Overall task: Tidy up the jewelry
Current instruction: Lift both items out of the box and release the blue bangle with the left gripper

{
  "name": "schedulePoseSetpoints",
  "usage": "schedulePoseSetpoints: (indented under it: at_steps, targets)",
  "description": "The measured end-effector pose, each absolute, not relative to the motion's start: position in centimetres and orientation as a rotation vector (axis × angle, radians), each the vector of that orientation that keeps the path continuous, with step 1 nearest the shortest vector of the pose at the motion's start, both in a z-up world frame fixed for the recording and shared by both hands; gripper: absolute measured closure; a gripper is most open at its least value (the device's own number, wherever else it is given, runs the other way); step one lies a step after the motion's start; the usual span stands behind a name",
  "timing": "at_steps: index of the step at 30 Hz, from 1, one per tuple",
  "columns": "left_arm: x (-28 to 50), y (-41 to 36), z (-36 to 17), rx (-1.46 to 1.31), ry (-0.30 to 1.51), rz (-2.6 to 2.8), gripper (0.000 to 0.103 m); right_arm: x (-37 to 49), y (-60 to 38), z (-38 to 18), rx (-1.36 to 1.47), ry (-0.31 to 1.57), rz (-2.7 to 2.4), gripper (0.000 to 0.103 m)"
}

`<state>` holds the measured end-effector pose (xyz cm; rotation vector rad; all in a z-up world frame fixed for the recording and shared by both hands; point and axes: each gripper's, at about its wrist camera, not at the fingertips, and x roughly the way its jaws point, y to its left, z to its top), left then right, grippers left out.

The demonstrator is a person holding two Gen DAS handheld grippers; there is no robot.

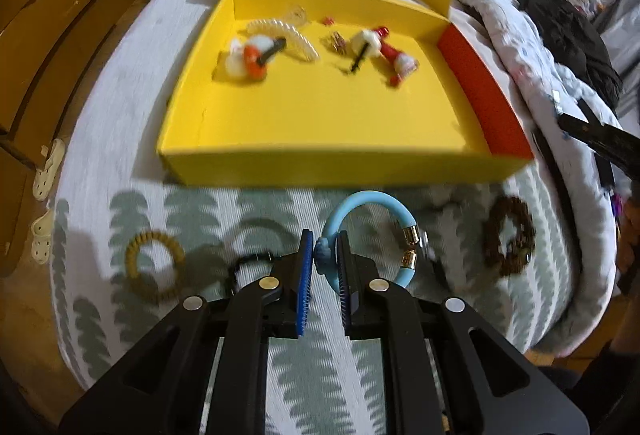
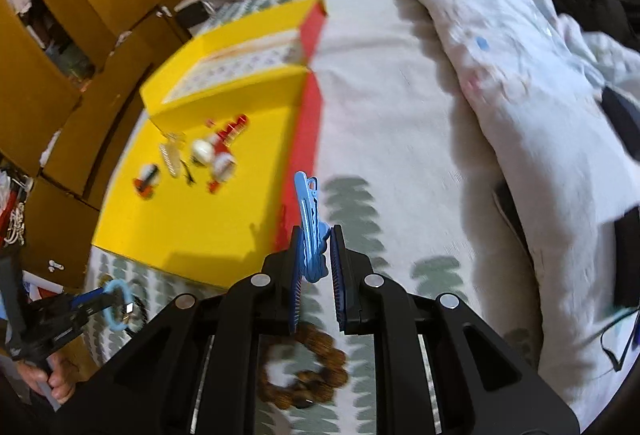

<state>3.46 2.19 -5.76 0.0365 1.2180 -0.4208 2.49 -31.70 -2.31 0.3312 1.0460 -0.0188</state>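
Bracelet [image 1: 362, 231] (seemingly pinched) between left jaws

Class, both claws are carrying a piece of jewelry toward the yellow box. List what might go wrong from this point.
1. The left claw pinches the light blue bracelet at one spot on its ring, so it may swivel or slip out before reaching the yellow box.
2. The right claw holds the blue hair clip by its end; most of it sticks out and may catch the box's red side wall.
3. Dropped pieces could land among the brown bead bracelet on the bedspread.
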Motion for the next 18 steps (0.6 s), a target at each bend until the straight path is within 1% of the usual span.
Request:
schedulePoseSetpoints:
  at_steps: [5, 11, 18]
  targets:
    - [0.9, 1.5, -7.6, 0.093, 1.256, -0.434, 0.091, 2.2, -33.0, -5.6, 0.344, 1.119, -0.055, 0.089]
    - [-0.6, 0.0, -9.2, 0.150, 1.285, -0.452, 0.091, 2.3, -33.2, -7.3, 0.350, 1.152, -0.071, 0.089]
    - [-0.3, -0.9, -10.4, 0.173, 1.302, -0.441, 0.091, 3.1, -33.4, -8.7, 0.342, 1.185, -0.086, 0.089]
